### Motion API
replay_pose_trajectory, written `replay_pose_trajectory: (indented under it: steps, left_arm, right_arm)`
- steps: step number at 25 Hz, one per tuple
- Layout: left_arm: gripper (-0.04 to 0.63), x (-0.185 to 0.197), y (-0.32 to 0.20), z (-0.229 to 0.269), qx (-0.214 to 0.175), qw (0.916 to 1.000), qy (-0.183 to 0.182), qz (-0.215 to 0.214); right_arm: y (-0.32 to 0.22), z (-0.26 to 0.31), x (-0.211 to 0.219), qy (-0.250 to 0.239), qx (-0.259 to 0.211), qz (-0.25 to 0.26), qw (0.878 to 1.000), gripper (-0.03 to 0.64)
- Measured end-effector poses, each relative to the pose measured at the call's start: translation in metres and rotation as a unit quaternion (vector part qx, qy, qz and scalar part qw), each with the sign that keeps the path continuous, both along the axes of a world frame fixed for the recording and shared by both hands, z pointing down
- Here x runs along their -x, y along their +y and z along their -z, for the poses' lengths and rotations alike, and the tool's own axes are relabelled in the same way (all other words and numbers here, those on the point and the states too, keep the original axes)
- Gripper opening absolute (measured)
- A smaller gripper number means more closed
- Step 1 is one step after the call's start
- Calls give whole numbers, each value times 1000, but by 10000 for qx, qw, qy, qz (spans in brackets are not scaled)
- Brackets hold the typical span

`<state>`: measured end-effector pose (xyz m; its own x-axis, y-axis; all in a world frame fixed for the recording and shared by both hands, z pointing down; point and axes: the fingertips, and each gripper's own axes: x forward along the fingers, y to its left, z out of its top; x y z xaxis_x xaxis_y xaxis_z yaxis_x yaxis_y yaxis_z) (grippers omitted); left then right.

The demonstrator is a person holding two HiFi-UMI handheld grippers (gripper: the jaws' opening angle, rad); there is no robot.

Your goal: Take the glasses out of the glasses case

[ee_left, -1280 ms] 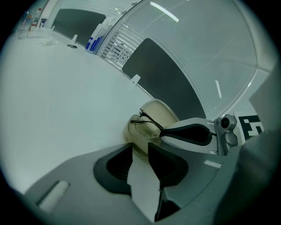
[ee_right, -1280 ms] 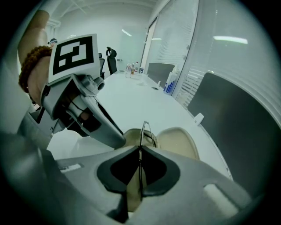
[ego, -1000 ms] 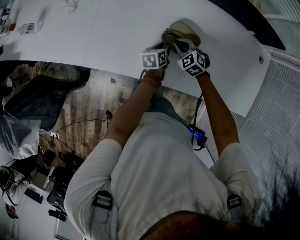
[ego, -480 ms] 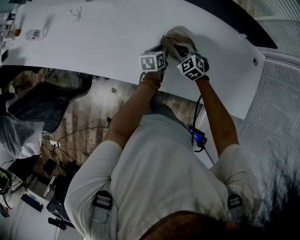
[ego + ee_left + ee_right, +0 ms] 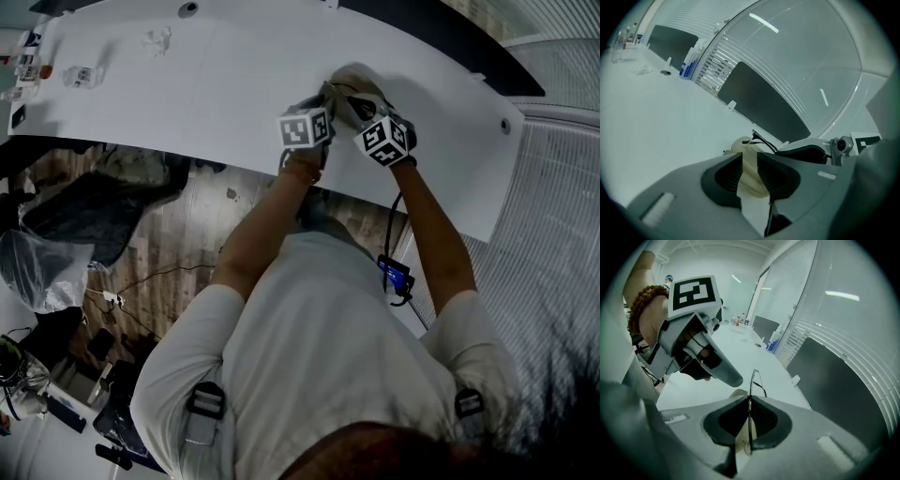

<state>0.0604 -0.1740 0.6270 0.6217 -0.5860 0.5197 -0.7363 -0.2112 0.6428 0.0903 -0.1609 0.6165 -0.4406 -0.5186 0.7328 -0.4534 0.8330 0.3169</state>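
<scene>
A beige glasses case (image 5: pixel 361 77) is at the near edge of the white table (image 5: pixel 234 84). My left gripper (image 5: pixel 330 96) is shut on the case's side, and in the left gripper view the beige case (image 5: pixel 749 180) fills the gap between the pads. My right gripper (image 5: pixel 362 101) comes in from the right. In the right gripper view it (image 5: pixel 749 401) is shut on the thin black frame of the glasses (image 5: pixel 755 380), which stand up out of the case (image 5: pixel 737 394). The frame's black temple (image 5: pixel 761 140) shows above the case.
Small bottles (image 5: pixel 28 61) and bits of clutter (image 5: pixel 157 39) sit at the table's far left. A blue and white bottle (image 5: pixel 689 63) stands by dark panels along the far edge. Bags and cables lie on the wooden floor (image 5: pixel 169 244) to the left of the person.
Both grippers have risen a little together, still at the case. The grips look the same; the head view has shifted slightly.
</scene>
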Motion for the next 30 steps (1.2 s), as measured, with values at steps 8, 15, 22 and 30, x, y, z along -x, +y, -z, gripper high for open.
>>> replay_pose_trajectory:
  steps: [8, 15, 22, 30]
  left_arm:
    - [103, -26, 10, -1, 5, 9996, 37, -297]
    - [103, -83, 32, 3, 8, 9960, 149, -877]
    - [103, -161, 66, 9, 16, 9859, 241, -1654]
    - [101, -217, 94, 7, 36, 9752, 219, -2202]
  right_arm:
    - [12, -1, -27, 46, 7, -337, 9994, 17]
    - [36, 4, -82, 147, -28, -905, 9958, 17]
    - [77, 8, -160, 290, -25, -1685, 9853, 17]
    - [112, 4, -219, 297, 48, -2283, 9731, 17]
